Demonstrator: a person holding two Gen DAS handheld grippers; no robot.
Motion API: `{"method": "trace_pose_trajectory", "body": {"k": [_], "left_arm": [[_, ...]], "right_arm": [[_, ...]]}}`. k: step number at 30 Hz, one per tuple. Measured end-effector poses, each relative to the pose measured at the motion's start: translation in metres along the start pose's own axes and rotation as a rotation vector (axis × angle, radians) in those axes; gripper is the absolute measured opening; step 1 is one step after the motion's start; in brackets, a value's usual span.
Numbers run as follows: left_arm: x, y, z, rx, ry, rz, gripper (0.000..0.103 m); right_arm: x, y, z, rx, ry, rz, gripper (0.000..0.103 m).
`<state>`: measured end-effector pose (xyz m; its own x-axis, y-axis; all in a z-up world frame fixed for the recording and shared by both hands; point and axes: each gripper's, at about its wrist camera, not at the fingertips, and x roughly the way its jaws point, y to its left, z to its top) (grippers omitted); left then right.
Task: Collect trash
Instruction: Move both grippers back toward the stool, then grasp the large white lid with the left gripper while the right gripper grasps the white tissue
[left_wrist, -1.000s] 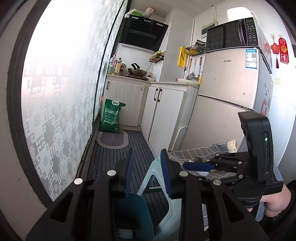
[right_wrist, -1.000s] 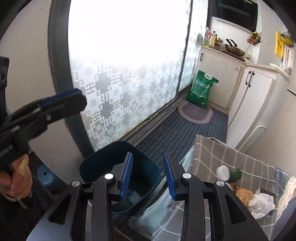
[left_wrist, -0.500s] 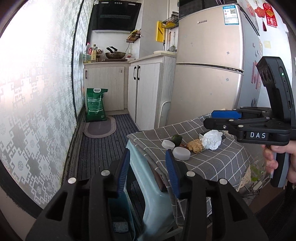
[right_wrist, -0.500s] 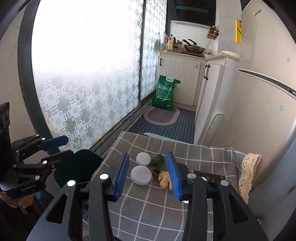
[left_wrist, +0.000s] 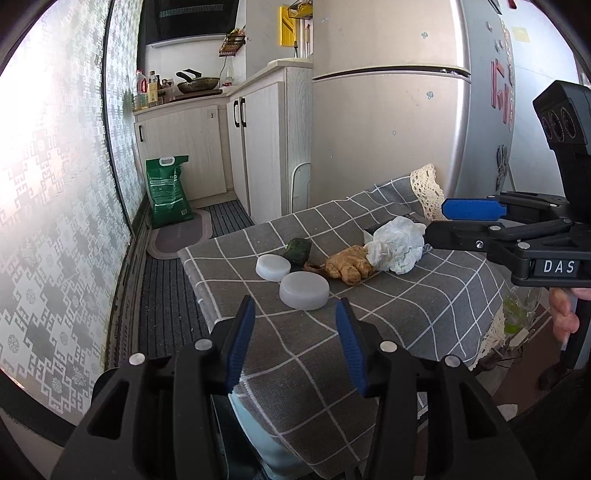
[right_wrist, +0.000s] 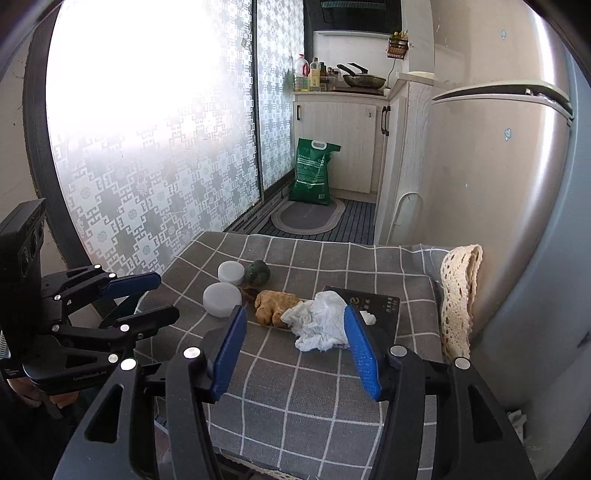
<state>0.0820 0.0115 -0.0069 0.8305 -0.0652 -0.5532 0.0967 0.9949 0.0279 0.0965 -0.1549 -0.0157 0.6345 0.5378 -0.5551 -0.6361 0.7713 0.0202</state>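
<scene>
We see a table under a grey checked cloth. On it lie two white lids side by side, a dark green lump just behind them, and a brown ginger-like piece touching a crumpled white tissue. A black booklet lies flat behind the tissue, partly under it.

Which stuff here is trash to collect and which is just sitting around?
Likely trash:
crumpled tissue
ginger-like lump
two white lids
dark green piece

Just lying about:
green sack
black booklet
floor mat
</scene>
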Motion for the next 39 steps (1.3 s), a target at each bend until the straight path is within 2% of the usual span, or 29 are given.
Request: {"method": "trace_pose_trajectory", "body": {"k": [6, 13, 18, 28, 30, 31, 39], "left_arm": [[0.021, -0.012, 0.007, 0.017, 0.059, 0.052, 0.050], [0.042, -0.010, 0.011, -0.011, 0.117, 0.107, 0.052], [0.049, -0.012, 0.014, -0.012, 0.122, 0.120, 0.056], [0.064, -0.016, 0.017, -0.017, 0.124, 0.133, 0.056], [0.066, -0.016, 0.017, -0.021, 0.125, 0.125, 0.044], [0.068, -0.017, 0.017, -0.018, 0.128, 0.126, 0.042], [0.059, -0.013, 0.018, -0.069, 0.103, 0.093, 0.042]], "right_arm": [[-0.005, -0.013, -0.010, 0.023, 0.004, 0.017, 0.055], [-0.010, -0.018, -0.018, 0.025, 0.012, 0.048, 0.055], [-0.009, -0.027, -0.023, 0.043, 0.020, 0.050, 0.055], [-0.002, -0.043, -0.032, 0.091, 0.027, 0.068, 0.056], [-0.001, -0.045, -0.032, 0.099, 0.022, 0.068, 0.056], [-0.001, -0.046, -0.032, 0.101, 0.022, 0.065, 0.056], [0.003, -0.047, -0.031, 0.096, 0.011, 0.049, 0.056]]}}
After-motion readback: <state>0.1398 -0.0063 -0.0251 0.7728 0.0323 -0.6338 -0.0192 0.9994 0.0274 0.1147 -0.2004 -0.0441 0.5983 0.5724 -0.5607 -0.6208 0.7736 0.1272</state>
